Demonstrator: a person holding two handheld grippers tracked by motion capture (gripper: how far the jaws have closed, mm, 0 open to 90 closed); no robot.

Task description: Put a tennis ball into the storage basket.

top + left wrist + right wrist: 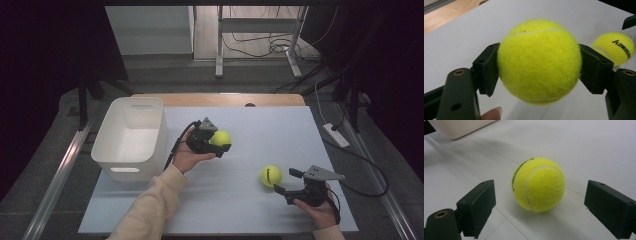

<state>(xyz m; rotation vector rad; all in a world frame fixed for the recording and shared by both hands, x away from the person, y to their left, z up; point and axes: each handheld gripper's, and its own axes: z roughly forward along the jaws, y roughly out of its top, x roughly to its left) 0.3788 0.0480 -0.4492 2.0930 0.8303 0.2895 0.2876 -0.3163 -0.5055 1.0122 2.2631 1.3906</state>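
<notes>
Yellow tennis ball [539, 61] clamped off the table, second printed ball [270, 176] resting on white tabletop

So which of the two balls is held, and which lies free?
The ball in the left tool is held; the printed ball lies on the table.

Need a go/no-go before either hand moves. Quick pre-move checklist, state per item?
1. Left gripper clamped on its tennis ball, both jaws pressing its sides: ok.
2. Held ball off the table: ok, lifted.
3. Right gripper open: ok.
4. Second tennis ball centred between the right jaws: ok, untouched and resting on the table.
5. White bin free to receive: ok, nothing seen inside.
6. Grip firmness on the held ball: cannot tell.
</notes>
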